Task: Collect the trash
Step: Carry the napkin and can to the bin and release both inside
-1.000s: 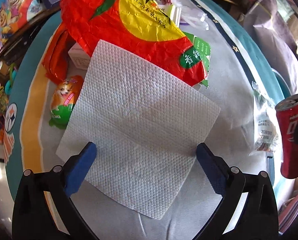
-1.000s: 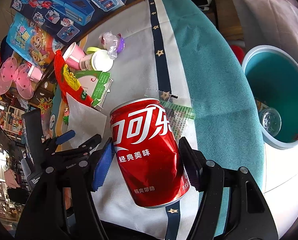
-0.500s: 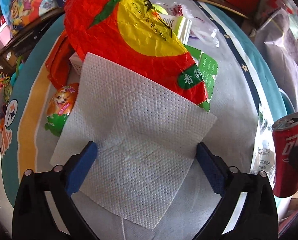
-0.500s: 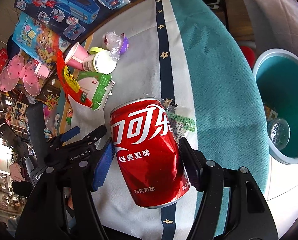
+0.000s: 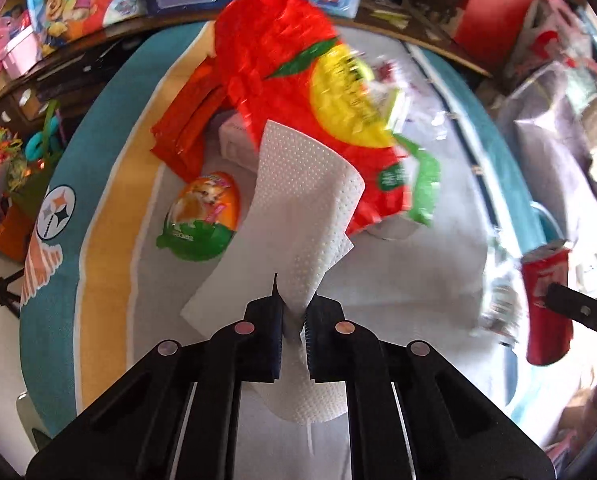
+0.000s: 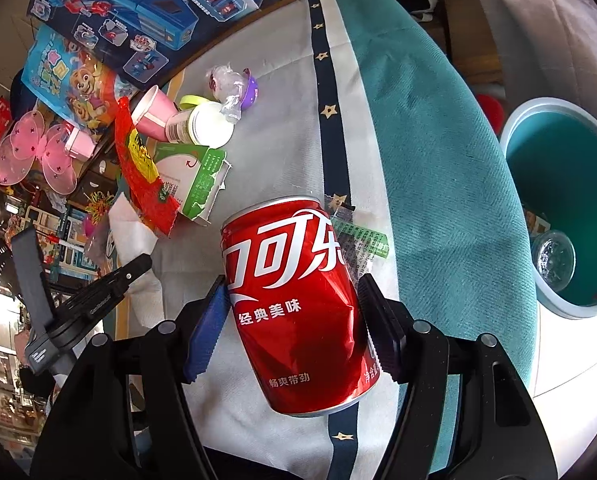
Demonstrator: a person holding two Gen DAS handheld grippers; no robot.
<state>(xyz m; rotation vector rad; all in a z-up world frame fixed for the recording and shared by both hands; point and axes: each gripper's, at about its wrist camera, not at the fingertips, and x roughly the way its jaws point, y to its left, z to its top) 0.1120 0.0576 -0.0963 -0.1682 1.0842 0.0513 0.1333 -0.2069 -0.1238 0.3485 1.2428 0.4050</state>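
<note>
Now left tongs (image 5: 293, 322) pinched on paper napkin (image 5: 298, 216), previously spread; right tongs (image 6: 294, 330) still clamping can (image 6: 294, 308).

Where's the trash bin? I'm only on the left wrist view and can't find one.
Observer: The right wrist view shows a teal bin standing off the table's edge, to the right of the red can that the right gripper grips.
Operator: Good. My left gripper is pinching the paper towel. Is anything inside the bin?
Observer: Yes, a clear plastic cup lies at the bottom.
Operator: Is the bin's opening blocked?
Observer: No, it is open on top, with nothing over it.
</note>
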